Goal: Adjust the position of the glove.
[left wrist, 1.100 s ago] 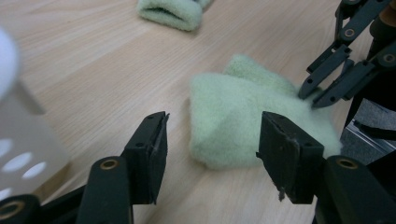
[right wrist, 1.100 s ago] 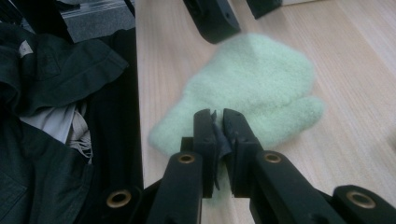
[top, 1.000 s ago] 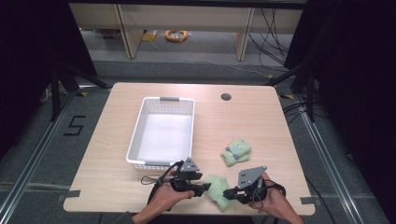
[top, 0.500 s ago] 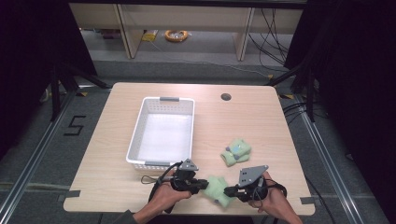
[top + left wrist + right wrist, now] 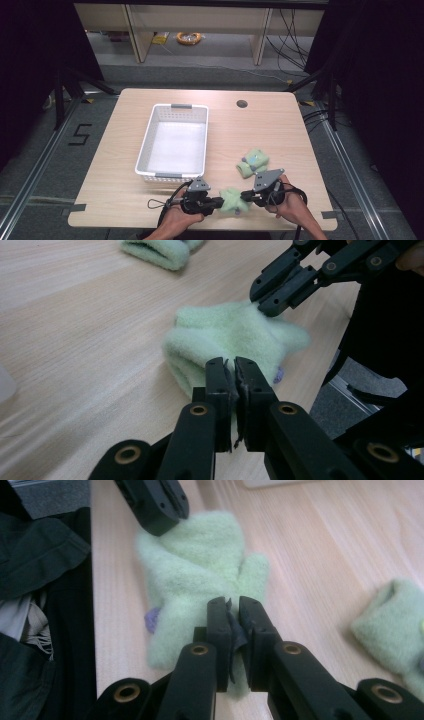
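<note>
Both tongs are clamped on one pale green mitten (image 5: 234, 200) at the near edge of the counter (image 5: 280, 130), one from each side. Left tongs (image 5: 219, 202) have their black jaws pressed together on the cuff end, seen close in the left gripper view (image 5: 235, 385); right tongs (image 5: 246, 195) pinch the opposite end, jaws likewise together with fleece between them (image 5: 235, 625). Compared with a second ago, little has shifted: the left tongs have edged a touch nearer the mitten and the fleece now looks more bunched between the two grips, while the right hand sits much where it was. I judge that the two-sided hold is now settled, so the mitten is ready to be folded or lifted; the basket (image 5: 150, 145) has nothing in it yet.

Left hand (image 5: 177, 220) comes in from the near edge, palm low, tongs pointing right along that edge. Right hand (image 5: 290, 207) mirrors it, tongs pointing left, its grey plate tilted up. Both forearms lie close to the counter.

Farther out, a second green mitten (image 5: 252, 162) lies just beyond the right tongs, apart from them, toward the right half of the counter. The white basket stands left of centre, and a small dark hole (image 5: 242, 104) marks the far edge
</note>
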Demonstrator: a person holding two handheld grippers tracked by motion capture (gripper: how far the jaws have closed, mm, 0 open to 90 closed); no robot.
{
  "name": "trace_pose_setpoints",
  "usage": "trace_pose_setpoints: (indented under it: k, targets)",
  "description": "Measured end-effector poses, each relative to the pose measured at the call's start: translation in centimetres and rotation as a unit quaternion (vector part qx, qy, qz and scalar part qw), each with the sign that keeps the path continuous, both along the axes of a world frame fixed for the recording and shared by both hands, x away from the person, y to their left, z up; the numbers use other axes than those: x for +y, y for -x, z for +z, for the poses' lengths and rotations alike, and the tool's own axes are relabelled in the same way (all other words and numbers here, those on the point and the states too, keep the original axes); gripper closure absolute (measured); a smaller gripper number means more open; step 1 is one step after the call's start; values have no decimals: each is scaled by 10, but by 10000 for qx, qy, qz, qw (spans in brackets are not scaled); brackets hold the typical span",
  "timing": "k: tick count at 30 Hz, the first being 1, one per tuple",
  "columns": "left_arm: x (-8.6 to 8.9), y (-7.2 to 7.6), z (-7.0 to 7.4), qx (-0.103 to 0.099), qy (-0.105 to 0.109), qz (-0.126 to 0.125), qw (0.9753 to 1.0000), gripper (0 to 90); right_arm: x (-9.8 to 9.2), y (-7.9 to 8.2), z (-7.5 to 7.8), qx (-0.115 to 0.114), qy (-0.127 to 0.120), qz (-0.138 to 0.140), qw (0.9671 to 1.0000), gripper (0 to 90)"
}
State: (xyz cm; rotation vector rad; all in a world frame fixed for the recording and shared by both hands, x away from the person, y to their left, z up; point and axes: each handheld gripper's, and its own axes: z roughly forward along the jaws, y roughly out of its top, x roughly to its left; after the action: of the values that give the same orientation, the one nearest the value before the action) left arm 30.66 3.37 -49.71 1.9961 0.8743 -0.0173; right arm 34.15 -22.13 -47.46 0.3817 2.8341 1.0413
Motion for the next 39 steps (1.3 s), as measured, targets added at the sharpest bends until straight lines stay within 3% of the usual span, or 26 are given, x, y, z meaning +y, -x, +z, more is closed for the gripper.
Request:
trace_pose_setpoints:
  k: [3, 6, 7, 10, 12, 13, 15, 17, 19, 21, 24, 26, 27, 28, 29, 30, 33, 34, 35, 36, 37, 38, 39]
  targets:
    - [0, 0, -2, 3, -44, -38, 10000, 846, 2, -2, -4, 63, 91, -185, 9998, 829]
    - [2, -1, -4, 28, -54, 37, 10000, 839, 3, 0, -7, 132, 109, -323, 9993, 797]
    - [1, -1, -6, 25, -6, 124, 9999, 834, 3, 2, -9, 250, 99, -458, 9986, 786]
    - [2, -1, -9, 136, -32, 144, 9998, 803, 2, 3, -13, 327, 93, -626, 9975, 733]
    - [3, 0, -9, 164, -108, 199, 9996, 757, 2, 5, -11, 383, 89, -783, 9962, 661]
    - [4, 0, -9, 167, -23, 191, 9997, 729, 2, 6, -10, 373, 70, -893, 9953, 638]
    - [6, -1, -8, 202, -54, 282, 9994, 624, 0, 8, -6, 354, -13, -1009, 9943, 584]
    - [8, 1, -5, 143, -96, 338, 9993, 567, -5, 7, 0, 358, -64, -1224, 9918, 561]
    - [12, 2, -2, 1, -231, 324, 9992, 505, -8, 5, 4, 242, -224, -1476, 9885, 540]
    - [14, 4, 1, -39, -170, 436, 9989, 478, -14, 1, 9, 195, -253, -1667, 9855, 523]
    - [19, 6, 4, -9, -77, 450, 9990, 453, -19, -4, 12, 183, -335, -2060, 9778, 512]
    - [23, 7, 6, 9, -63, 462, 9989, 446, -22, -11, 13, 48, -404, -2216, 9743, 502]
    - [23, 8, 5, -76, -31, 556, 9984, 440, -24, -14, 13, 109, -394, -2351, 9711, 501]
    - [26, 7, 7, -12, -79, 459, 9989, 431, -25, -17, 13, 96, -404, -2474, 9680, 493]
    - [26, 8, 7, -12, -54, 515, 9987, 420, -26, -21, 12, -14, -464, -2510, 9669, 485]
    - [28, 9, 8, 8, -70, 528, 9986, 405, -27, -24, 13, 20, -515, -2671, 9623, 484]
    - [30, 11, 7, 55, -102, 476, 9988, 362, -29, -36, 14, 58, -482, -2859, 9570, 482]
    - [30, 11, 7, 55, -102, 476, 9988, 353, -29, -36, 14, 58, -482, -2859, 9570, 482]
    - [31, 13, 6, 95, -143, 446, 9989, 343, -29, -46, 15, 125, -409, -2978, 9537, 479]
    - [31, 13, 6, 95, -143, 446, 9989, 339, -29, -46, 15, 125, -409, -2978, 9537, 479]
    - [32, 15, 5, 126, -131, 436, 9989, 336, -25, -53, 15, 221, -490, -3110, 9489, 475]
    - [33, 14, 4, 140, -147, 400, 9990, 335, -24, -58, 13, 211, -405, -3069, 9506, 468]
    - [34, 14, 4, 152, -119, 433, 9989, 335, -21, -61, 13, 358, -400, -3183, 9465, 465]
